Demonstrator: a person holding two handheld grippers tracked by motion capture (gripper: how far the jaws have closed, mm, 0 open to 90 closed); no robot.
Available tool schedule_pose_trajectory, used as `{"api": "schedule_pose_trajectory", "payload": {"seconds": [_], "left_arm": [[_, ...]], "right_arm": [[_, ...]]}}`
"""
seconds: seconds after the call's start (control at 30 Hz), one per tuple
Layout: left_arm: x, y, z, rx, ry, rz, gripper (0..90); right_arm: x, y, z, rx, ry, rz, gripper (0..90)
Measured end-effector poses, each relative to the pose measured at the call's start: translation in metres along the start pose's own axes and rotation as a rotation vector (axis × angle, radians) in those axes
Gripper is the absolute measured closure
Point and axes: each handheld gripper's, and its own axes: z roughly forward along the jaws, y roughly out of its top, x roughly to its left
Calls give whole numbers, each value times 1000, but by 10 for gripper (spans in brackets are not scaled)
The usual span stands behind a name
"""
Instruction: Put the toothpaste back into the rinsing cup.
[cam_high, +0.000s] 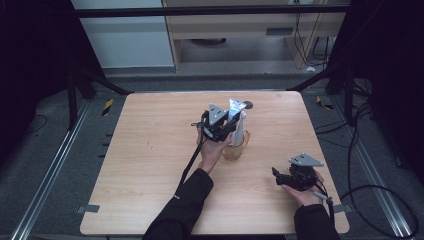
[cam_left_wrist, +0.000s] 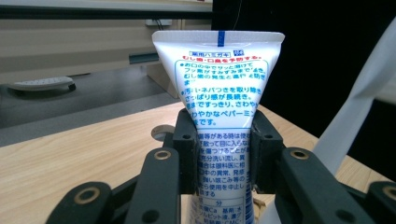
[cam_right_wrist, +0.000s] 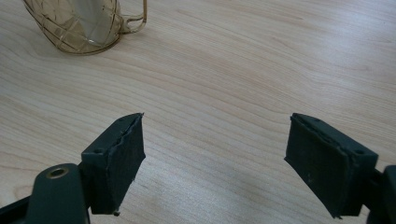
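A white toothpaste tube (cam_left_wrist: 219, 88) with blue print stands upright, crimped end up, between the black jaws of my left gripper (cam_left_wrist: 223, 156), which is shut on it. From above, the left gripper (cam_high: 226, 127) holds the tube (cam_high: 235, 107) over an amber glass cup (cam_high: 237, 149) near the table's middle. A second white item (cam_high: 241, 127) stands in the cup beside the tube. My right gripper (cam_high: 278, 176) rests near the table's front right, and its jaws (cam_right_wrist: 215, 158) stand wide open over bare wood. The cup (cam_right_wrist: 86, 23) sits at the upper left of the right gripper view.
The wooden table (cam_high: 150, 165) has free room to the left and at the front. A small dark round spot (cam_high: 248, 105) lies on the table behind the cup. Cables run over the floor at the right.
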Motion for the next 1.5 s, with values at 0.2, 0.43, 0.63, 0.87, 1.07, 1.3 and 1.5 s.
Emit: {"api": "schedule_pose_trajectory", "payload": {"seconds": [0.2, 0.43, 0.63, 0.87, 1.07, 1.3, 1.5], "left_arm": [[-1, -7, 2, 29, -17, 15, 681], [0, -11, -1, 75, -29, 38, 675], [2, -14, -3, 109, -37, 44, 669], [2, -18, -9, 139, -45, 71, 660], [2, -21, -14, 177, -49, 94, 655], [4, -29, -19, 226, -45, 119, 639], [7, -33, -25, 244, -38, 130, 605]], "right_arm": [[0, 0, 0, 6, 4, 2, 193], [0, -1, 1, 10, 0, 0, 190], [0, -1, 1, 12, 1, 0, 189], [1, -1, 1, 14, 1, 1, 189], [1, -1, 1, 12, 1, 1, 188], [1, -1, 1, 13, 1, 1, 187], [1, -1, 1, 14, 0, 3, 185]]}}
